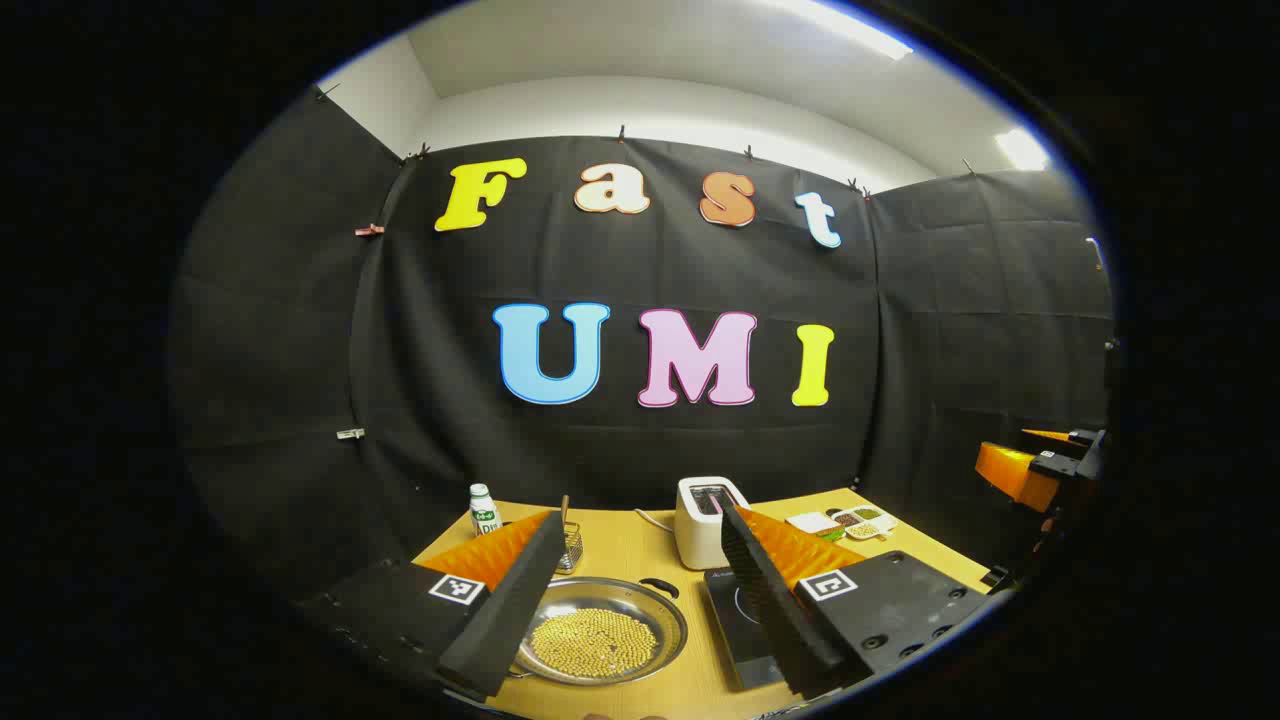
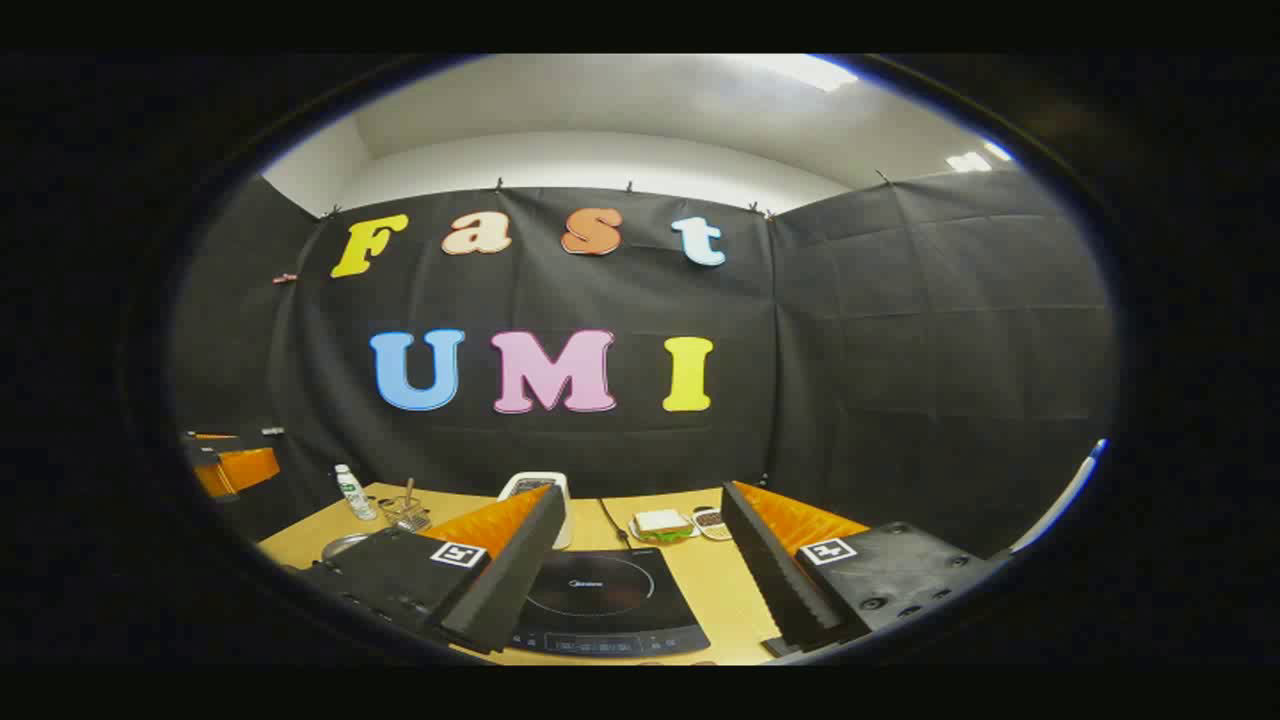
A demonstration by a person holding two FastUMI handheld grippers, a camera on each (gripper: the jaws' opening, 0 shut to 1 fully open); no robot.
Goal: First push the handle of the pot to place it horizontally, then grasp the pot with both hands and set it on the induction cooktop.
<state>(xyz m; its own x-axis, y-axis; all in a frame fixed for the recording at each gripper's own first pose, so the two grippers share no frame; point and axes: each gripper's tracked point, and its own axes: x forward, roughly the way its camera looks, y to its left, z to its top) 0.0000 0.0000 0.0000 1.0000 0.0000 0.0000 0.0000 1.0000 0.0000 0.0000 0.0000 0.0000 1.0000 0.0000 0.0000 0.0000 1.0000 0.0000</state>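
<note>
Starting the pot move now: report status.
Left gripper open above the pot, right gripper open over the induction cooktop. Pot beside cooktop, untouched. Toaster behind, nothing between.

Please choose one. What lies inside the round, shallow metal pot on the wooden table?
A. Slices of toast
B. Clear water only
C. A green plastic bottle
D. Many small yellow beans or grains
D. In the left gripper view, the round, shallow metal pot on the wooden table holds a heap of small yellow beans or grains, between the open fingers of the left gripper.
</note>
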